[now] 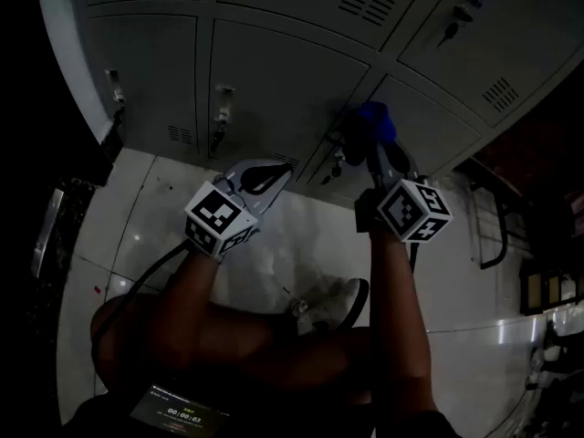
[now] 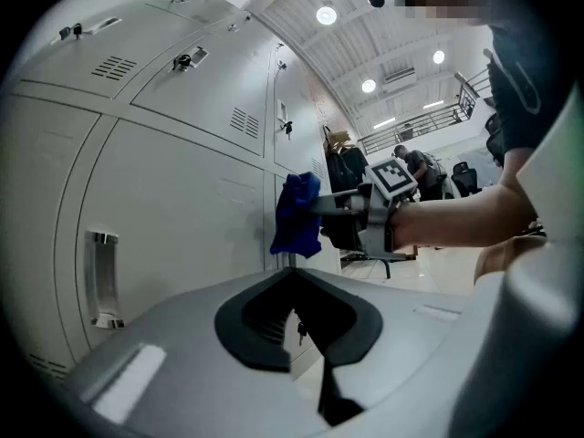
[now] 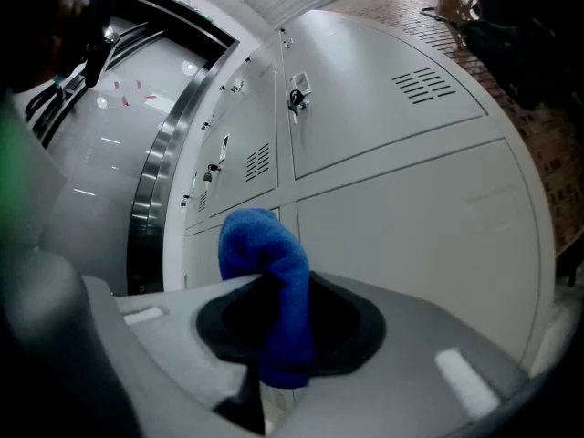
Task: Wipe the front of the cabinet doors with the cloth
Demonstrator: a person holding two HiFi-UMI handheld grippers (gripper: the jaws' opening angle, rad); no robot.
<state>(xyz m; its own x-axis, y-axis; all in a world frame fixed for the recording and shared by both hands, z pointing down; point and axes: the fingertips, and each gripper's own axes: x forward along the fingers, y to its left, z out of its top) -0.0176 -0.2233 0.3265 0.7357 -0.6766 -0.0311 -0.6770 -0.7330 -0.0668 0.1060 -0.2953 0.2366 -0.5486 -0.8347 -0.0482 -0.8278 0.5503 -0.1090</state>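
At the cabinet doors (image 1: 274, 71), the right hand-held gripper (image 3: 278, 322) clamps blue cloth (image 3: 260, 245).

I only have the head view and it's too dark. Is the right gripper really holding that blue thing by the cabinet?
Observer: Yes. The right gripper view shows the right gripper with jaws shut on a blue cloth folded over their tips.
Operator: And the left gripper?
Observer: Its own view shows the left gripper with jaws together, nothing between them.
Operator: Cloth on a door?
Observer: The left gripper view puts it right at the cabinet doors; contact can't be confirmed.
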